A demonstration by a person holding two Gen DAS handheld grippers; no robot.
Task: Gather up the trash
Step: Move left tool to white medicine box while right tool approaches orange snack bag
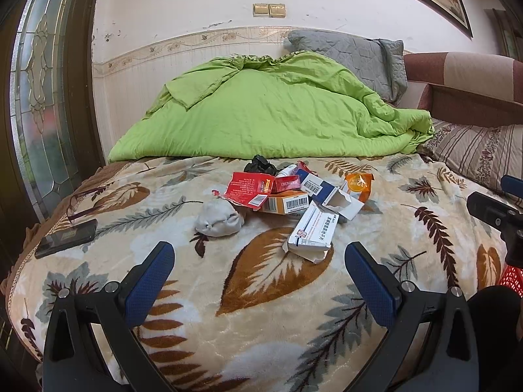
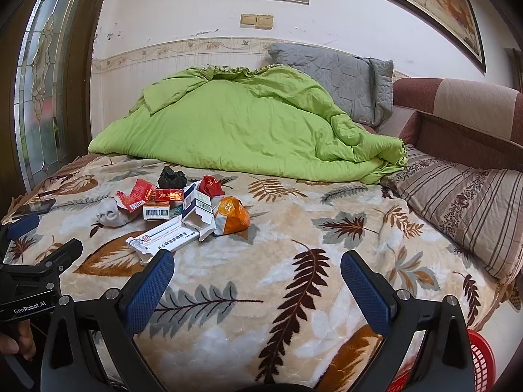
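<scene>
On the bed's leaf-patterned fleece blanket (image 1: 255,310), going left to right: one black phone (image 1: 67,237) near the left edge, one crumpled grey-white sock (image 1: 219,218), then the trash heap. The heap holds one torn red packet (image 1: 249,188), one small red carton (image 1: 287,183), one orange barcode box (image 1: 287,203), one crumpled black bag (image 1: 260,164) behind them, one open blue-and-white carton (image 1: 330,194), one flattened long white medicine box (image 1: 312,232) nearest the front, and one orange sachet (image 1: 359,184). The blanket right of the heap lies bare up to the striped cushion (image 2: 464,209). A red plastic basket (image 2: 479,356) sits below the bed's right corner. Left gripper (image 1: 260,269) and right gripper (image 2: 257,277) both hover spread wide, holding nothing, short of the heap.
</scene>
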